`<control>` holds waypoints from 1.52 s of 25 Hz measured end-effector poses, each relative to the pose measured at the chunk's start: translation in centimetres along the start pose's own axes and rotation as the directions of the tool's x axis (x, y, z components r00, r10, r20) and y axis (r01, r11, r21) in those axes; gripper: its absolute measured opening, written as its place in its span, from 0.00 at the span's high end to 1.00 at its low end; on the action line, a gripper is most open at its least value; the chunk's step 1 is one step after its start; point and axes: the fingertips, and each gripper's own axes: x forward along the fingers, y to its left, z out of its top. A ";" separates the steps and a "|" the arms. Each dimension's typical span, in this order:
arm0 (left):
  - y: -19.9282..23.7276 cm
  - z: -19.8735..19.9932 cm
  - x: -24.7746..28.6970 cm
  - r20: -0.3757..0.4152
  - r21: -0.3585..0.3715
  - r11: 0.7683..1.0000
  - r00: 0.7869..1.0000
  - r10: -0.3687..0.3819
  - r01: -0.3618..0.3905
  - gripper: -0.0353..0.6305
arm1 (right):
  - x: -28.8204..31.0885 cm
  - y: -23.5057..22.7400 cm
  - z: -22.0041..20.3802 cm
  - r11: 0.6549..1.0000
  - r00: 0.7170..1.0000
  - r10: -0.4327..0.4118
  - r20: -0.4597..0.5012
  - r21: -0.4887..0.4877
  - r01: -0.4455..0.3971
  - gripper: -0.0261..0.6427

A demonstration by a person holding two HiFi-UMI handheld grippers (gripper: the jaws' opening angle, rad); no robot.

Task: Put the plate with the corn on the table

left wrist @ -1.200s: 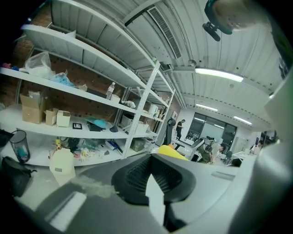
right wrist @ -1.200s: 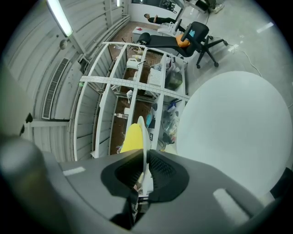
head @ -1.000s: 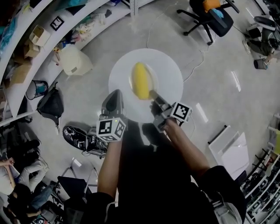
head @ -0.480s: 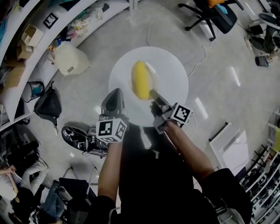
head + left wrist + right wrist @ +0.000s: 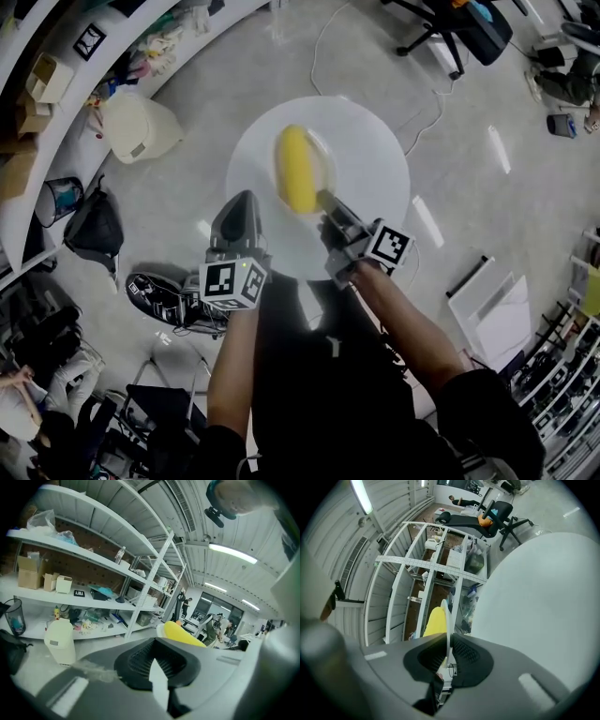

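Plate (image 5: pixel 370 155), head view: frame centre, carrying the corn (image 5: pixel 298 169); my left gripper (image 5: pixel 242 208) and right gripper (image 5: pixel 328 202) clamp its lower rim. Left gripper view: jaws closed on the plate (image 5: pixel 158 681), corn (image 5: pixel 183 634) beyond. Right gripper view: jaws pinching the plate (image 5: pixel 448 616), corn (image 5: pixel 435 621) left.

Grey glossy floor (image 5: pixel 487 159). On it: white bin (image 5: pixel 136 127) just beside the white shelf rack (image 5: pixel 21 214). Black bag (image 5: pixel 94 230) and mesh basket (image 5: pixel 58 199) sit at the rack's foot. Office chair (image 5: pixel 464 28) stands well apart from them, with a loose white cable (image 5: pixel 427 117) near it. White boards (image 5: pixel 497 323) lie at the right. The rack's shelves hold cardboard boxes (image 5: pixel 42 80), a square marker card (image 5: pixel 91 40) and mixed clutter (image 5: pixel 93 616).
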 end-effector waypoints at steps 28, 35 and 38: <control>2.4 -2.4 3.9 -0.029 -0.015 0.999 0.999 -0.041 0.040 0.94 | 3.9 -7.1 0.0 0.999 0.998 -0.047 0.051 0.029 0.045 0.90; 3.0 -2.4 5.1 -0.033 -0.015 0.998 0.998 -0.061 0.060 0.94 | 5.3 -9.1 0.4 0.996 0.995 -0.079 0.060 0.038 0.077 0.90; 3.0 -2.5 5.0 -0.038 -0.025 0.998 0.998 -0.059 0.058 0.94 | 5.6 -9.4 0.2 0.995 0.994 -0.084 0.066 0.053 0.080 0.90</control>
